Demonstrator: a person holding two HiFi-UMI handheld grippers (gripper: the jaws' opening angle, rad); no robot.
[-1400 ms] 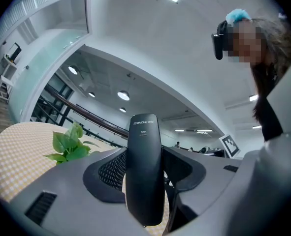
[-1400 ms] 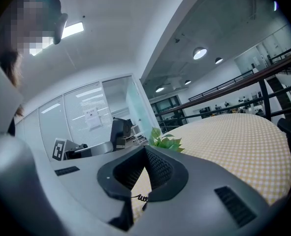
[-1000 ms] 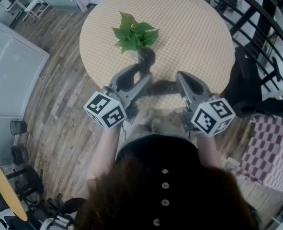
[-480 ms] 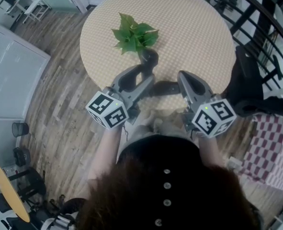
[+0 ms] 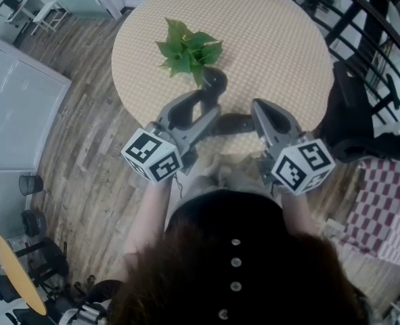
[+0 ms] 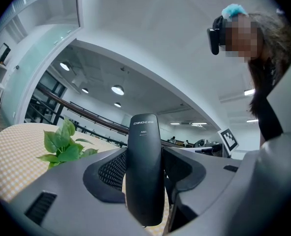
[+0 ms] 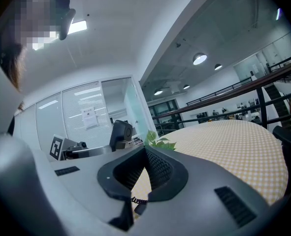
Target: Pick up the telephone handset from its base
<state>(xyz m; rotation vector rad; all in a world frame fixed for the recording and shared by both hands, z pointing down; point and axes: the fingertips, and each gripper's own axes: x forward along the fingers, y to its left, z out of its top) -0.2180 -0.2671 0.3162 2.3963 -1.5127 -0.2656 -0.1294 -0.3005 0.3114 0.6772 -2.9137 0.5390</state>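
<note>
A black telephone handset (image 5: 213,81) stands upright between the jaws of my left gripper (image 5: 208,105), which is shut on it above the table's near edge. In the left gripper view the handset (image 6: 143,141) fills the gap between the ribbed pads (image 6: 111,170). The dark telephone base (image 5: 233,122) lies between the two grippers. My right gripper (image 5: 257,108) is beside the base, shut with nothing in it. Its pads meet at the tip (image 7: 145,151), and a coiled cord (image 7: 134,199) shows below them. The lifted handset (image 7: 119,133) also appears to the left in the right gripper view.
A round table (image 5: 274,39) with a yellow checked cloth carries a green leafy plant (image 5: 186,49) just beyond the handset. A black railing (image 5: 362,19) and a dark chair (image 5: 352,114) stand to the right. Wooden floor lies on the left.
The left gripper with the handset has edged slightly farther over the table, toward the plant. The right gripper has kept still.
</note>
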